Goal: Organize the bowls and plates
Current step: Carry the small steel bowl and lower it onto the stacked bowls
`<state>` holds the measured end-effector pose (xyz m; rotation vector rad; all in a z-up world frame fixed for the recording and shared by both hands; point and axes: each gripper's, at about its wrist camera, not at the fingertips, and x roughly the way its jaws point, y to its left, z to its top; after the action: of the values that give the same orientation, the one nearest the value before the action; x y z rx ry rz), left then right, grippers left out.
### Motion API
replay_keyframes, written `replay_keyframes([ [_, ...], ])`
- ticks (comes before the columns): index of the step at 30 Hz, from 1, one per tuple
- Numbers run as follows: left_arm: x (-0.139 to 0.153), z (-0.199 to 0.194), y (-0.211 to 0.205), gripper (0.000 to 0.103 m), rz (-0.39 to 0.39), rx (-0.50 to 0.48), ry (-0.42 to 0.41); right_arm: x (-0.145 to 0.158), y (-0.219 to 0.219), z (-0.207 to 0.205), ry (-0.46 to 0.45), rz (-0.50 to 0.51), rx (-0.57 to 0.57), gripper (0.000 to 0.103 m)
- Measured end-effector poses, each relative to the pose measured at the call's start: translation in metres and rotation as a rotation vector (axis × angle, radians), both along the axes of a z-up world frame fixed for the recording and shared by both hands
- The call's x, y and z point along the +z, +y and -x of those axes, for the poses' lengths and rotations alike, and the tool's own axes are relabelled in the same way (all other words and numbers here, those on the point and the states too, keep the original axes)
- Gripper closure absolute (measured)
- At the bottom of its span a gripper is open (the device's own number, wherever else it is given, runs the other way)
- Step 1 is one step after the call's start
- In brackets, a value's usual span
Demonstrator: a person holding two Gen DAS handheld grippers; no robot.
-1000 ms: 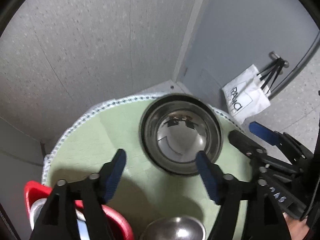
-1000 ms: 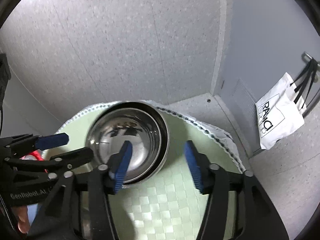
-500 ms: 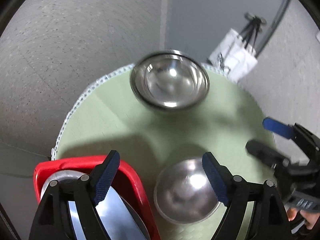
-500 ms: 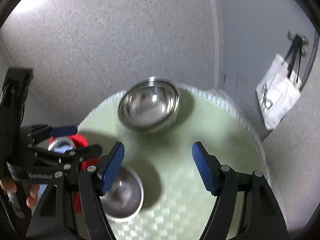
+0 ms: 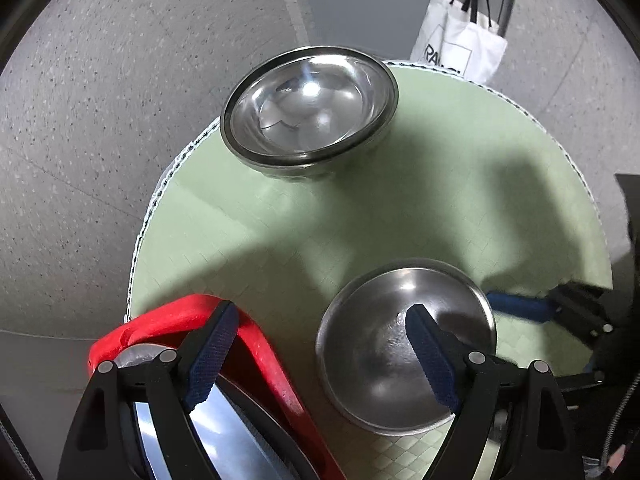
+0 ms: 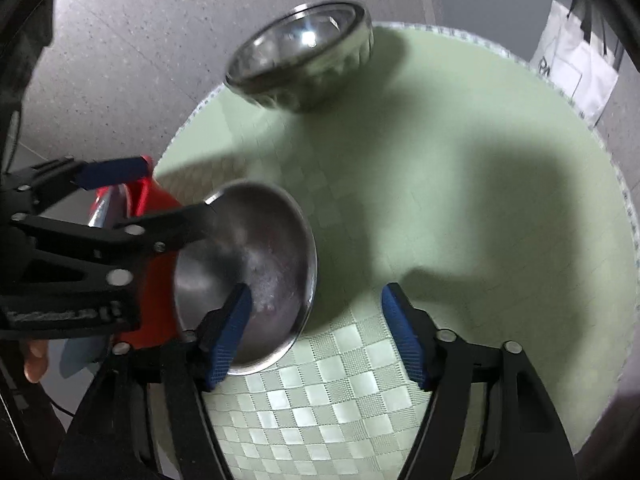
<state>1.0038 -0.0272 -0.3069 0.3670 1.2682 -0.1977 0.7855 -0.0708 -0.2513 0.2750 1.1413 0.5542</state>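
Note:
A stack of large steel bowls [image 5: 308, 104] stands at the far edge of a round green table [image 5: 460, 152]; it also shows in the right wrist view [image 6: 304, 56]. A smaller steel bowl [image 5: 404, 344] sits near the front; it shows too in the right wrist view [image 6: 260, 272]. A red rack [image 5: 256, 344] at the left holds steel plates [image 5: 224, 428]. My left gripper [image 5: 320, 356] is open and empty, above the gap between rack and small bowl. My right gripper [image 6: 316, 332] is open and empty, just right of the small bowl.
A white tote bag [image 5: 456, 52] hangs on the grey wall behind the table. The speckled grey floor [image 5: 100, 120] lies beyond the table's left edge. The green checked mat [image 6: 460, 200] covers the whole tabletop.
Both grippers have pulled back from the large bowl stack toward the near side. The small bowl and red rack have come fully into view under them.

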Motion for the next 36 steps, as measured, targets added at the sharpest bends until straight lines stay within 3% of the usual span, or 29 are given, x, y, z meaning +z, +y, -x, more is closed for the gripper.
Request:
replay_keyframes([
  [1,-0.001,-0.003,0.001,0.021,0.003,-0.002,0.000,-0.004,0.000,-0.002,0.011,-0.006,0.000,0.067],
  [3,-0.002,-0.006,-0.004,0.021,0.008,-0.013,0.001,-0.010,-0.002,-0.003,0.026,-0.023,0.004,0.078],
  [4,-0.003,-0.006,-0.005,0.021,0.007,-0.018,0.003,-0.012,-0.005,-0.005,0.028,-0.033,0.002,0.090],
  [5,-0.005,-0.007,-0.007,0.021,0.000,-0.025,0.003,-0.013,-0.008,-0.006,0.026,-0.042,-0.001,0.092],
  [9,-0.015,-0.010,-0.016,0.032,0.022,-0.041,0.042,-0.013,-0.025,-0.014,0.018,-0.074,-0.031,0.095],
  [11,-0.024,-0.012,-0.019,0.050,0.028,-0.049,0.072,-0.010,-0.034,-0.018,0.016,-0.080,-0.042,0.096],
  [13,-0.031,-0.013,-0.023,0.057,0.014,-0.052,0.093,-0.011,-0.042,-0.021,0.021,-0.093,-0.054,0.096],
  [15,-0.036,-0.015,-0.029,0.058,-0.001,-0.058,0.107,-0.010,-0.047,-0.021,0.021,-0.101,-0.057,0.096],
  [17,-0.039,-0.016,-0.034,0.069,0.008,-0.062,0.129,-0.011,-0.053,-0.024,0.026,-0.112,-0.058,0.096],
  [19,-0.041,-0.019,-0.038,0.088,0.006,-0.064,0.134,-0.011,-0.055,-0.026,0.032,-0.122,-0.053,0.096],
  [26,-0.028,-0.030,-0.040,0.091,0.058,-0.039,0.100,-0.001,-0.061,-0.030,0.027,-0.142,-0.043,0.098],
  [36,0.031,-0.047,-0.021,0.091,0.161,0.022,-0.038,0.060,-0.067,-0.052,-0.102,-0.136,-0.027,0.098],
])
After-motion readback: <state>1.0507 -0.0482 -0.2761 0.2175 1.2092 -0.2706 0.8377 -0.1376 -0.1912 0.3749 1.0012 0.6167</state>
